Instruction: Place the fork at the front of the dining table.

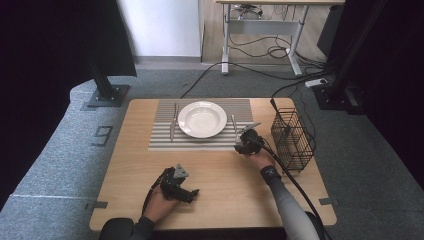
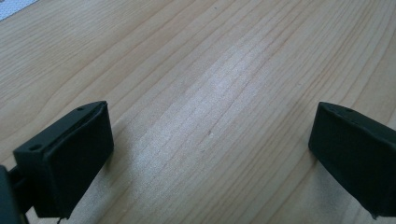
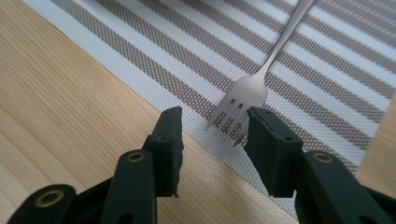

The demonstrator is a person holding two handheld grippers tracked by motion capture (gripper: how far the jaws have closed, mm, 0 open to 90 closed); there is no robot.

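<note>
Right claw [image 3: 212, 135] over the fork [image 3: 243, 100] tines (placemat [image 3: 140, 56] edge).

The right hand-held gripper [image 3: 212, 128] rises from the bottom edge with its two black jaws apart and nothing pressed between them. Just beyond the gap lies a fork [image 3: 256, 81] on a striped mat [image 3: 154, 60], its tines toward the camera and close to the mat's near edge. The tines sit nearer the right-hand jaw, whose tip overlaps their outer edge in the picture; whether it touches them cannot be told. The fork's handle runs away to the upper right and out of the picture. The mat has brown and white stripes. To the left and below it is the bare wood of the bench [image 3: 56, 116].
</note>
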